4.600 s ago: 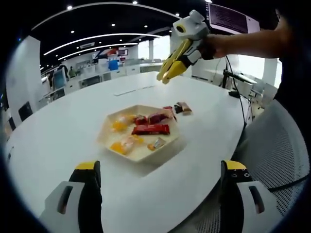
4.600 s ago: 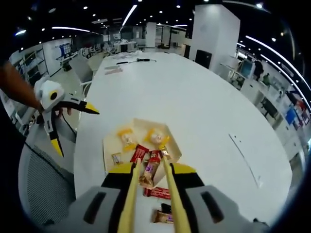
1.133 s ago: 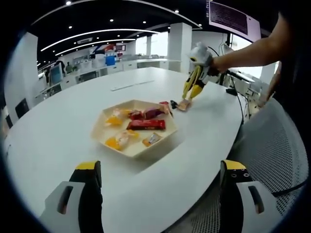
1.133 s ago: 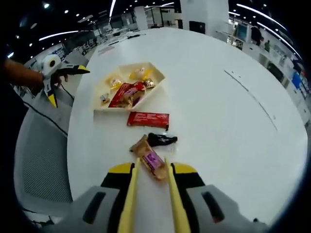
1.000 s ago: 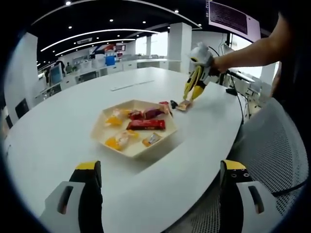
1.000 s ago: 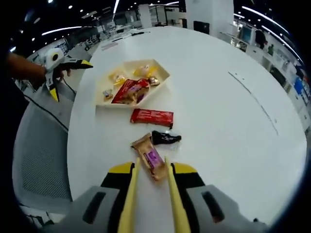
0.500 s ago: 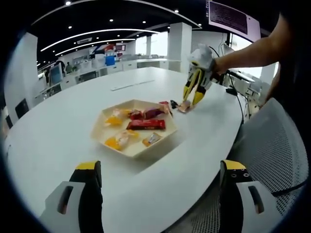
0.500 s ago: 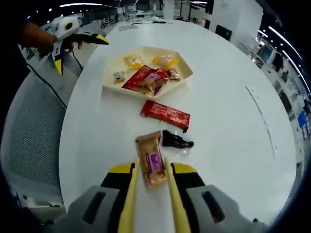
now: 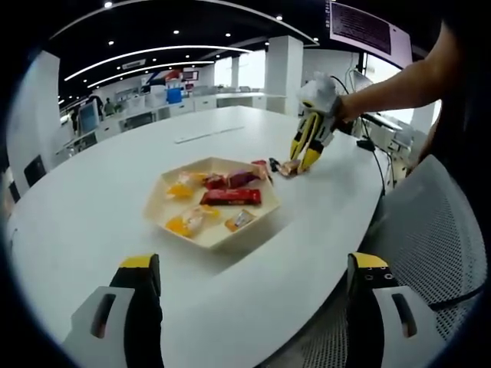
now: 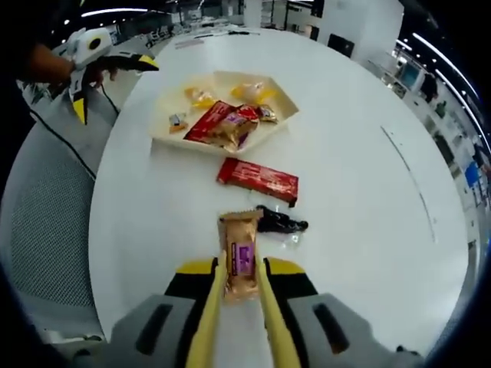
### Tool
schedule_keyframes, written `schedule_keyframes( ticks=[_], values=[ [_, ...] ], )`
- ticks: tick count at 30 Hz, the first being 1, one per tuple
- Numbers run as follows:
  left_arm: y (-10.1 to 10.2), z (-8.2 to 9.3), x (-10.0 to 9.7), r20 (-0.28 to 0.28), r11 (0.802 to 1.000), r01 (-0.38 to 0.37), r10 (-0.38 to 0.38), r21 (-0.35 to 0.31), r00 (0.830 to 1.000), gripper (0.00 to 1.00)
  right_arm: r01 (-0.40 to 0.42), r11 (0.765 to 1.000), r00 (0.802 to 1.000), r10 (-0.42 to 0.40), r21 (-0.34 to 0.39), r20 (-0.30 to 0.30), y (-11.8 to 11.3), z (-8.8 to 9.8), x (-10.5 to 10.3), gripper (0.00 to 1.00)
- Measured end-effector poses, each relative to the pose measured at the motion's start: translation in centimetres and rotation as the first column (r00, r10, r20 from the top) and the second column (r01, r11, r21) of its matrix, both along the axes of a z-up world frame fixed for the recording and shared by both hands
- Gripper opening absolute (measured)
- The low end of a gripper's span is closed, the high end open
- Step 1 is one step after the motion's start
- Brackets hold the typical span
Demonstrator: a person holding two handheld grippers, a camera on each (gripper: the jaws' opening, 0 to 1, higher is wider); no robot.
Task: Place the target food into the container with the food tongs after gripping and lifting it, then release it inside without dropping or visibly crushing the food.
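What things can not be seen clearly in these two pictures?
- Right gripper view: the near end of the tan snack bar lies between the yellow tongs; whether they pinch it cannot be told.
- Right gripper view: the black wrapper is partly behind the bar; its print is too small.
- Left gripper view: the same bar is tiny and half covered by the right gripper.
- Left gripper view: labels in the tray are blurred.

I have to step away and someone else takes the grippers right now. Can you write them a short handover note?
Right claw: tongs straddling the tan snack bar on the table; whether they have closed on it, I cannot tell.
Left claw: open, holding nothing, near the table edge.
Tray already holds several snacks.
Outside it: red bar, small black packet.
Left to do: lift the tan bar gently and release it inside the tray.
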State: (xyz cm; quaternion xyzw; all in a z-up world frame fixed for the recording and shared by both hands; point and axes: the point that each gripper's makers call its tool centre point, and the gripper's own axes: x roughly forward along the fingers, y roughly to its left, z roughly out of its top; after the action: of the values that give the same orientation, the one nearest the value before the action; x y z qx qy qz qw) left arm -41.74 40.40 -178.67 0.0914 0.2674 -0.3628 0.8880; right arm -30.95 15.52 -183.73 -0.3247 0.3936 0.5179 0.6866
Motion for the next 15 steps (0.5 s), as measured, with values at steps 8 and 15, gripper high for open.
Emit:
schedule_keyframes(
  ticks=[8, 15],
  values=[
    [0.0, -0.1, 0.1, 0.002, 1.000, 0.000, 0.000, 0.003, 1.000, 0.98, 0.006, 1.000, 1.000, -0.006, 0.007, -0.003, -0.2, 0.3, -0.1, 0.23],
    [0.0, -0.1, 0.0, 0.002, 1.000, 0.004, -0.004, 0.004, 1.000, 0.99, 0.000, 1.000, 1.000, 0.000, 0.003, 0.008, -0.5, 1.8, 0.2, 0.23]
  ],
)
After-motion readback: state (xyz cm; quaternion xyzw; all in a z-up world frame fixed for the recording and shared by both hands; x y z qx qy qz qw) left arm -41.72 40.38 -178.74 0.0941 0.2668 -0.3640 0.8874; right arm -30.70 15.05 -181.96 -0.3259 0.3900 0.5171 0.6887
